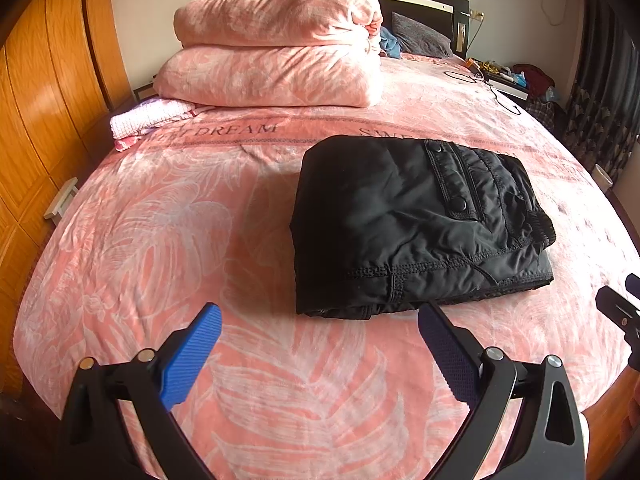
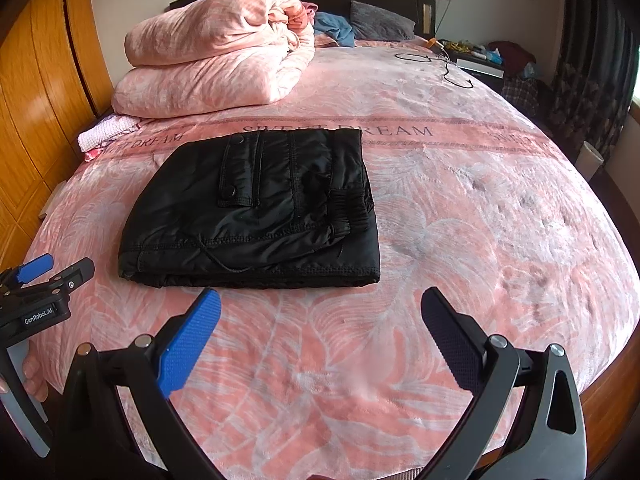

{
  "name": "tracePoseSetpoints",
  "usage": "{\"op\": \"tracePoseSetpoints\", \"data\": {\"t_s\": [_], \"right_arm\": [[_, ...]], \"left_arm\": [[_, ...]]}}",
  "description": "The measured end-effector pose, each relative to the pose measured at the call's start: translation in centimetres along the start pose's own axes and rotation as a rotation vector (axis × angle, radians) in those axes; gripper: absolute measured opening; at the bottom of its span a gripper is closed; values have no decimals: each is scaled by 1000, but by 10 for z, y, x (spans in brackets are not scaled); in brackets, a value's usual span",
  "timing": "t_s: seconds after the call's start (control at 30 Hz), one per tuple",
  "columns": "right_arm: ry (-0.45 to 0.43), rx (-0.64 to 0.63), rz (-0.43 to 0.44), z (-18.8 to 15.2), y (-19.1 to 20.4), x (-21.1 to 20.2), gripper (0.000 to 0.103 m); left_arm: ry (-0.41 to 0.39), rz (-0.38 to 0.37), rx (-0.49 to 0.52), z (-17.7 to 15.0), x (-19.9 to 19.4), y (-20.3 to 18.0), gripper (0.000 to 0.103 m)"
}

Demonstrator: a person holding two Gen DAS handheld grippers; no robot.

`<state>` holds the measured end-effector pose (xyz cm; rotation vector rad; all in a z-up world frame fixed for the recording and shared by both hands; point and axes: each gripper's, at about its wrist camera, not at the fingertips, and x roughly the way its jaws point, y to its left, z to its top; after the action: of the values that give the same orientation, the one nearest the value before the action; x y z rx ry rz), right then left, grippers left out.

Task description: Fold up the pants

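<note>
Black pants lie folded into a thick rectangular bundle on the pink bed cover, with a snap pocket and the elastic waistband on top. They also show in the right wrist view. My left gripper is open and empty, just in front of the bundle's near edge, above the bed. My right gripper is open and empty, in front of the bundle's near right corner. The left gripper also shows at the left edge of the right wrist view, and the right gripper at the right edge of the left wrist view.
A folded pink duvet is stacked at the head of the bed, with a small pink-white cloth beside it. A black cable lies at the far right. A wooden wardrobe stands left; a cluttered nightstand and curtains stand right.
</note>
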<state>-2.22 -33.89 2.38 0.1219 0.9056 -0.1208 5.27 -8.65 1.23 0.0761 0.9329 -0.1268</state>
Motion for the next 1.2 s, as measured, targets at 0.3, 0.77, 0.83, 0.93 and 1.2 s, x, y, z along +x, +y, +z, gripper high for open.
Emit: {"op": "tracePoseSetpoints", "data": {"t_s": [0.3,0.77,0.83,0.93,1.2], "right_arm": [[0,0,0,0,0,1,100],[11,3,2,1,0,7,100],[10,2,1,0,0,7,100],[10,2,0,0,0,6,100],[16,5,2,-1,0,9,100]], "left_arm": [[1,1,3,0,1,-1,99],[7,-6,8,0,5,2,99],[8,-8,8,0,5,1,99],[7,-10,12,-1,6,2,99],[-7,-3,32,-1,7,0,99]]}}
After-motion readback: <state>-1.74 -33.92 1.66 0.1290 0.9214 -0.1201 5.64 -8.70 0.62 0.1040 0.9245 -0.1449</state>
